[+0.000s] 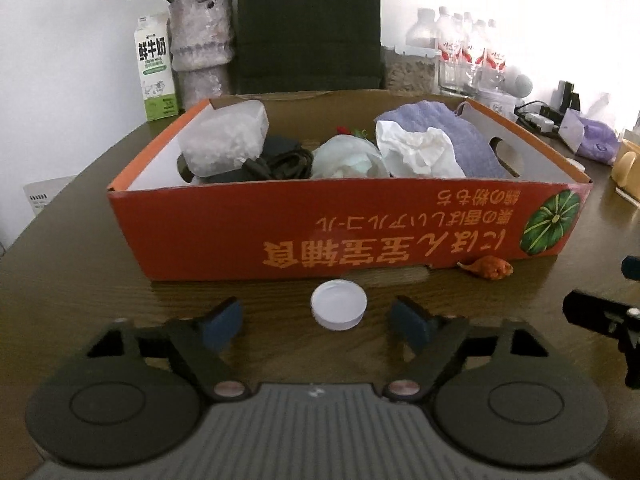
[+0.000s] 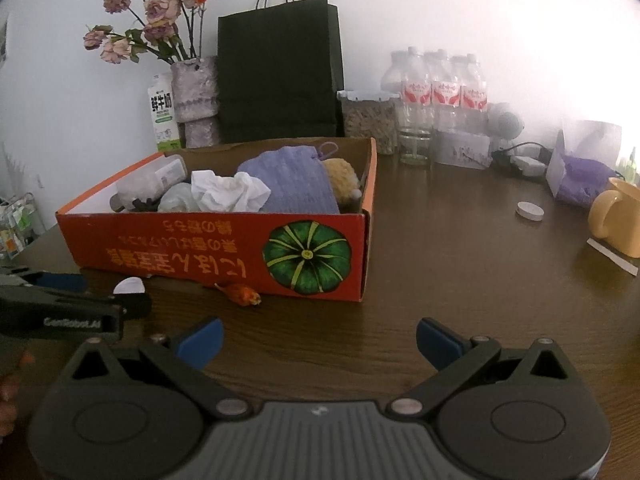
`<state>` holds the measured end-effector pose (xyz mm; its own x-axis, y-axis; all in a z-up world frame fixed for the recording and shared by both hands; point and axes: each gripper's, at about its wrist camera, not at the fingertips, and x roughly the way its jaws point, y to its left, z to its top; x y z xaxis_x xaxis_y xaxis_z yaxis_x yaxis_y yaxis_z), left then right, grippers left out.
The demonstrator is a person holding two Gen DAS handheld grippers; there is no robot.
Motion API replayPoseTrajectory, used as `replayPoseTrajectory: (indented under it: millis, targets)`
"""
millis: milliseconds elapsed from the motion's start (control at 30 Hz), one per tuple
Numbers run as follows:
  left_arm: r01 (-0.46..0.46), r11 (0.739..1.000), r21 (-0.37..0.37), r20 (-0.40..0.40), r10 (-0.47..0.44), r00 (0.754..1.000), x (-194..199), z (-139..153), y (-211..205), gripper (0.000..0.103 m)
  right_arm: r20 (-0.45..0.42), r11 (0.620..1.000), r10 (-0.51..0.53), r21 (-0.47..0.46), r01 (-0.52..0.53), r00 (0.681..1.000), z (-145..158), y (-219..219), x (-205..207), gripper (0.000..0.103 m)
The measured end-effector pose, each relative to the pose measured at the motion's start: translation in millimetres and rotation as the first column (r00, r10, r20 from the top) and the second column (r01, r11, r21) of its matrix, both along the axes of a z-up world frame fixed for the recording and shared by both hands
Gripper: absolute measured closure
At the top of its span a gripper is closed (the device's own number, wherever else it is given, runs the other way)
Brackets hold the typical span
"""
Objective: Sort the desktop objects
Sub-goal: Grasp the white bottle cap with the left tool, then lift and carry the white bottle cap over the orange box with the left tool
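The white cap (image 1: 338, 306) lay flat on the counter (image 1: 100, 280), just in front of the red box (image 1: 340, 232) and between the fingers of the left gripper (image 1: 319, 326). Its jaws stood spread, a blue pad on either side of the cap with bare wood showing in each gap, so nothing was pinched yet.

It looked like a small plastic lid: light, stiff, smooth-walled and low. Such a thing would likely skate across the polished wood if only one pad reached it first, so the pads ought to meet its rim on opposite sides at once, low on the wall and near the counter. A grip high on the edge might flip it or let it pop out. It should bear a firm squeeze without harm, being rigid, though its shallow wall gave little to hold.

An orange scrap (image 1: 489, 268), crinkled and irregular, lay against the foot of the box to the right of the cap; it appeared dry and brittle, so it would want a gentler pinch across its thickest part.

The right gripper (image 2: 319, 340) hovered over bare counter with jaws spread and empty. A second cap (image 2: 529, 211) sat well apart near the yellow mug (image 2: 614, 222).
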<state>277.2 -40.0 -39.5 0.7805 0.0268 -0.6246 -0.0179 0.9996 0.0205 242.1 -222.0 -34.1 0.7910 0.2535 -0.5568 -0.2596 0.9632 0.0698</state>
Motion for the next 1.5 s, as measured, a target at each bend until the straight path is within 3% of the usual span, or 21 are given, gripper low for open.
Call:
replayPoseTrajectory:
  millis: [100, 167, 233, 767, 1400, 1500]
  targets:
    - [0.006, 1.0, -0.007, 0.011, -0.006, 1.0, -0.4, 0.5, -0.8, 0.042, 0.002, 1.0, -0.002, 0.001, 0.002, 1.0, -1.3, -0.1, 0.1, 0.0]
    - [0.009, 1.0, -0.011, 0.02, -0.009, 1.0, -1.3, 1.4, -1.3, 0.067, -0.001, 1.0, -0.002, 0.0, 0.002, 1.0, -2.5, 0.5, 1.1, 0.0]
    - [0.011, 1.0, -0.024, 0.021, -0.011, 1.0, -1.8, 2.2, -0.2, 0.073, -0.004, 1.0, -0.001, -0.003, 0.001, 1.0, -3.9, 1.4, 1.9, 0.0]
    - [0.032, 0.998, -0.049, 0.038, -0.031, 0.999, -7.3, 10.1, 5.6, 0.074, 0.003, 1.0, -0.011, -0.007, 0.011, 1.0, -1.4, 7.5, 0.5, 0.0]
    - [0.029, 0.996, -0.084, 0.119, -0.019, 0.993, -16.8, 24.5, 66.6, 0.074, -0.029, 0.999, 0.02, -0.048, -0.022, 0.999, -0.9, 74.8, 13.4, 0.0]
    - [0.032, 0.996, -0.082, 0.123, -0.022, 0.992, -15.6, 23.9, 72.9, 0.074, -0.041, 0.999, 0.017, -0.047, -0.019, 0.999, -3.2, 80.2, 17.3, 0.004]
